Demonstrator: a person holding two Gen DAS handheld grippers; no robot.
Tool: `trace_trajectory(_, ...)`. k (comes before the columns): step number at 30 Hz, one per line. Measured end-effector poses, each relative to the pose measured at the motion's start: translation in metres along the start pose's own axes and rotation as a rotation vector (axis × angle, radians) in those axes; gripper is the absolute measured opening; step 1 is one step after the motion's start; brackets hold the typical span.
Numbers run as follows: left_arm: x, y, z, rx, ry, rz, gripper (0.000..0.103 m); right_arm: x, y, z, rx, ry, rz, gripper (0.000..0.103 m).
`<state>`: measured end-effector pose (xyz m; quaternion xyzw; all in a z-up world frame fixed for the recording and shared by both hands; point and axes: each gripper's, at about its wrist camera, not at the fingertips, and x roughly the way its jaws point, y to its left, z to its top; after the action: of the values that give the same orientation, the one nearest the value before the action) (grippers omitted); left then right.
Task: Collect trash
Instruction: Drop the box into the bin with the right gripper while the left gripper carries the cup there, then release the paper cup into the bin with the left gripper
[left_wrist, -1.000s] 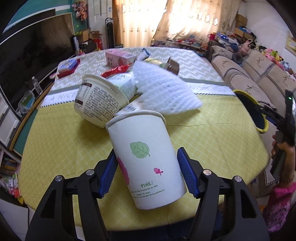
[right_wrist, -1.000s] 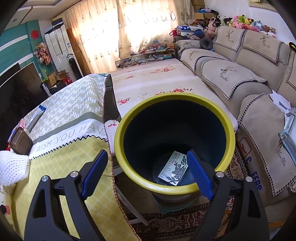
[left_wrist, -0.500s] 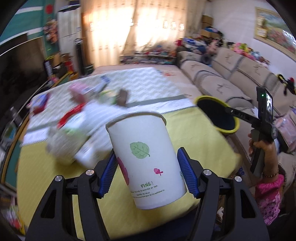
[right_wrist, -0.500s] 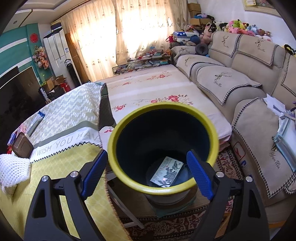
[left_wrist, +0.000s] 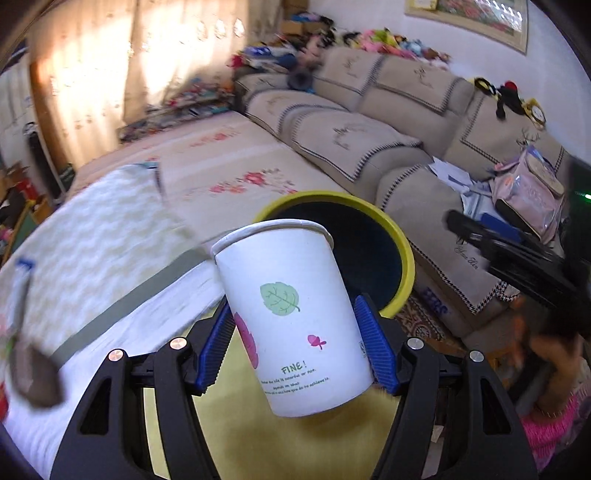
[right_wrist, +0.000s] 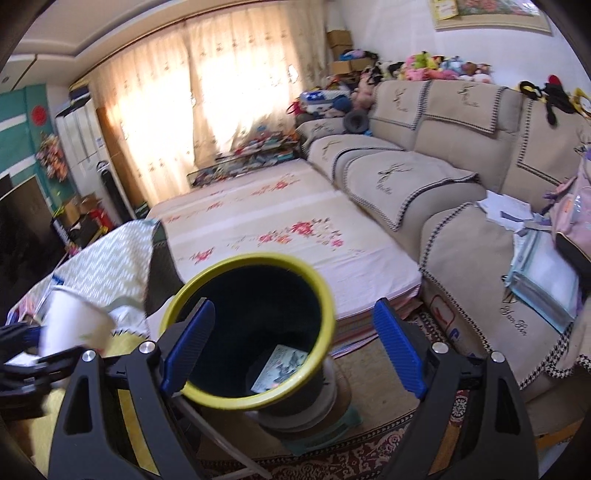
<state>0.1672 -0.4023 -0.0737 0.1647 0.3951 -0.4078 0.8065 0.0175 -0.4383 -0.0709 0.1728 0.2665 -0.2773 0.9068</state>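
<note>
My left gripper (left_wrist: 295, 343) is shut on a white paper cup (left_wrist: 291, 314) printed with a green leaf; both blue pads press its sides. The cup hangs tilted just in front of a dark bin with a yellow rim (left_wrist: 404, 258), over the table's edge. In the right wrist view the same bin (right_wrist: 321, 295) stands on the floor beside the table, with a printed paper (right_wrist: 280, 367) lying at its bottom. My right gripper (right_wrist: 291, 347) is open above the bin with nothing between its fingers. The cup (right_wrist: 70, 328) and the left gripper show at that view's left edge.
A table with a yellow and white cloth (left_wrist: 122, 236) lies to the left. A beige sofa (right_wrist: 406, 177) with bags and papers runs along the right. A low flowered mattress (right_wrist: 280, 229) sits behind the bin. A patterned rug (right_wrist: 351, 454) covers the floor. A hand in a pink sleeve (left_wrist: 550, 424) holds the other gripper.
My left gripper has swung right with the cup, away from the pile of trash on the table and up to the bin. The right gripper has risen and drawn back a little.
</note>
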Motion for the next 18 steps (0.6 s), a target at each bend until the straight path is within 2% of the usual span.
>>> trace_trajectory(6, 0.075, -0.016, 0.037, 0.052, 0.076, 0.022, 0.068, 0.007, -0.016, 0.006, 0.011, -0.002, -0.04, 0.084)
trace_trajectory(11, 0.113, -0.023, 0.051, 0.058, 0.117, 0.027, 0.074, 0.013, -0.024, 0.005, 0.029, 0.012, -0.056, 0.084)
trace_trajectory(16, 0.106, -0.022, 0.051, 0.047, 0.091, 0.033, 0.087, 0.014, -0.024, 0.005, 0.024, 0.013, -0.053, 0.084)
trace_trajectory(18, 0.09, -0.016, 0.046, 0.033, 0.08, 0.034, 0.087, 0.013, -0.023, 0.005, 0.024, 0.012, -0.048, 0.084)
